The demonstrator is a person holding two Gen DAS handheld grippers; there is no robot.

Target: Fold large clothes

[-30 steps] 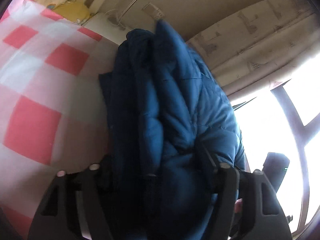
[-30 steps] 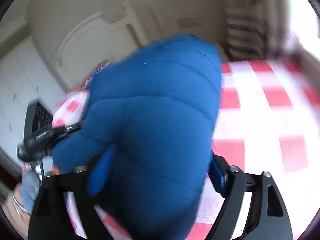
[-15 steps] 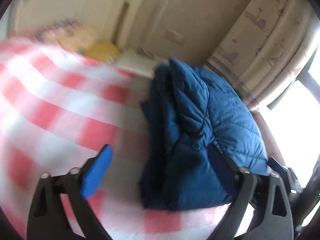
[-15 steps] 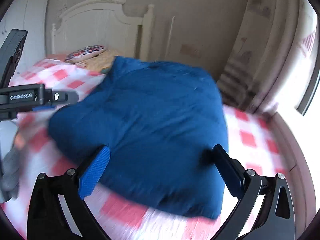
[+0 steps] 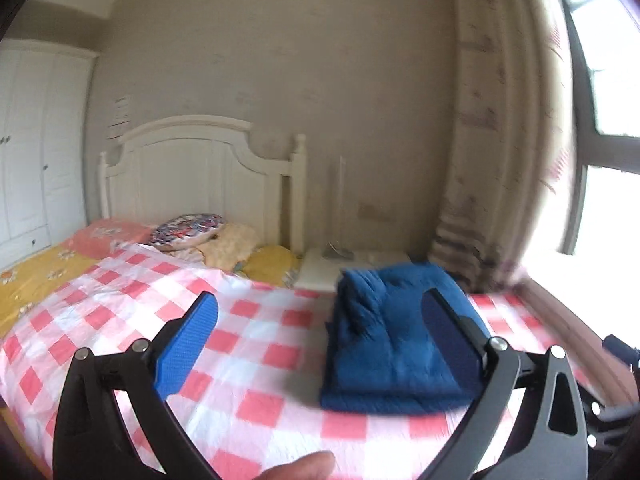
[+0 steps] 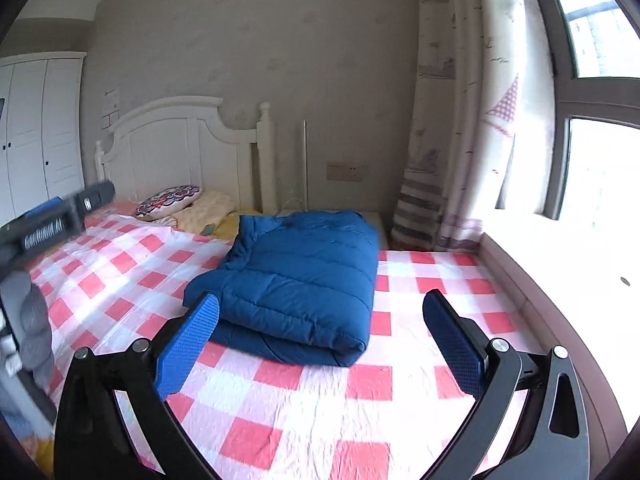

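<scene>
Both claws withdrawn, wide open, empty; folded jacket near bed's window edge.

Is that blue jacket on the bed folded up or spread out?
Folded. The blue jacket lies as a compact, layered bundle on the checked bedspread, with a rounded fold along its near edge.

A plain dark blue jacket lies on a red-and-white checked sheet.

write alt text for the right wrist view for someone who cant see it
A folded blue puffer jacket lies on a bed covered by a red-and-white checked sheet, just beyond the open, empty right gripper. Behind it stand a white headboard, pillows and a curtained window.
</scene>
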